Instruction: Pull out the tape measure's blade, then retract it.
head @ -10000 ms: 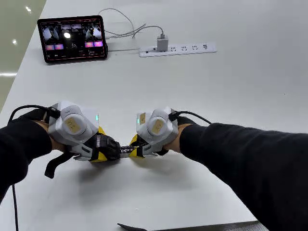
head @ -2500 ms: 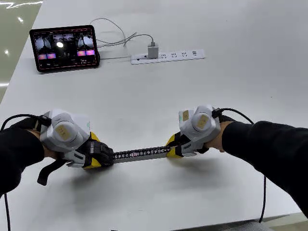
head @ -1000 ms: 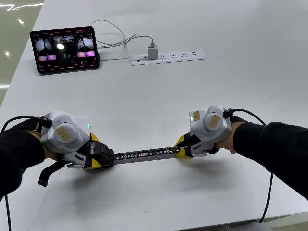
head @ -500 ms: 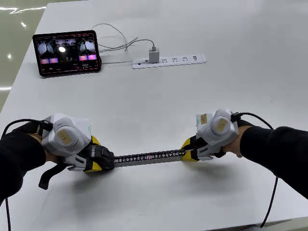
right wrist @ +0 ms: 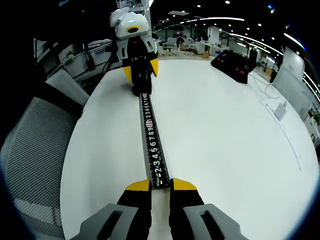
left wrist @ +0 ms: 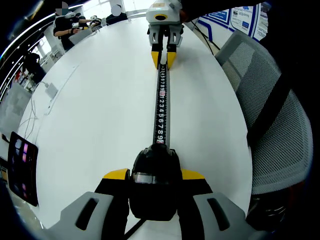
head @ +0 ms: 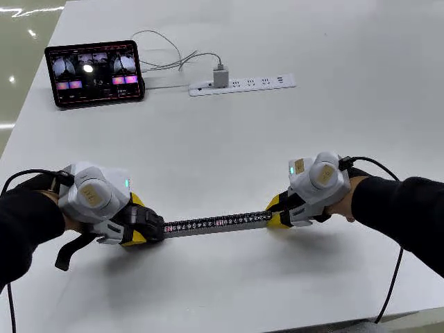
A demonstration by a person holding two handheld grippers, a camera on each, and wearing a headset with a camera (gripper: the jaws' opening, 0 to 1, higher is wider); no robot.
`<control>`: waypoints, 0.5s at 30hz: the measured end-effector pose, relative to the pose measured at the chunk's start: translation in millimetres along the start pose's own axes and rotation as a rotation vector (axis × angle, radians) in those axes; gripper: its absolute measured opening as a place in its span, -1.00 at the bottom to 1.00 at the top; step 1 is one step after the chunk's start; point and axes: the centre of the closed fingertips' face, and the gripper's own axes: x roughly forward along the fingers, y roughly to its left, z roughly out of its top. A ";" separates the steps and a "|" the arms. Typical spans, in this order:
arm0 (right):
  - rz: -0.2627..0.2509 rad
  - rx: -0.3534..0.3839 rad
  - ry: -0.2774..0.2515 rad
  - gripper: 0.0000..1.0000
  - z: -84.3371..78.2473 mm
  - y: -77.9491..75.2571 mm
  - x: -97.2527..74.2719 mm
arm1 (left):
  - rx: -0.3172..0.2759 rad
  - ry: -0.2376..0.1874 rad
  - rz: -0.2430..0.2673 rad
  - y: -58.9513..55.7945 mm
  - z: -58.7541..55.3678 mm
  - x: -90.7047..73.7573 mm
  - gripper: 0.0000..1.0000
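The tape measure's case (left wrist: 155,180) is black plastic with a glossy sheen, and its blade (head: 216,223) is thin dark metal with a dull shine and printed white numerals. The left gripper (head: 142,225) and right gripper (head: 276,211) have smooth, matt, pale grey plastic shells and yellow plastic-looking jaw tips. The white tabletop (head: 277,125) is smooth and satin, the tablet (head: 95,64) screen is glossy, and the chair (left wrist: 280,130) back is grey woven mesh.

The tape measure's black case (head: 148,223) is near the white desk's (head: 243,139) front edge, clamped in the left gripper (head: 139,220). Its dark blade (head: 215,223), marked with white numerals, stretches out straight along that edge. The right gripper (head: 275,214) pinches its tip.
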 end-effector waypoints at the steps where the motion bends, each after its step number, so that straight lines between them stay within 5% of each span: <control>1: 0.000 0.004 -0.001 -0.84 -0.8 0.2 -0.3 | 0.000 -0.001 0.000 0.0 0.1 0.0 -0.37; 15: -0.002 0.000 0.004 -0.84 -7.5 -0.2 -4.2 | 0.000 0.002 -0.003 -0.7 -0.2 -0.3 -0.37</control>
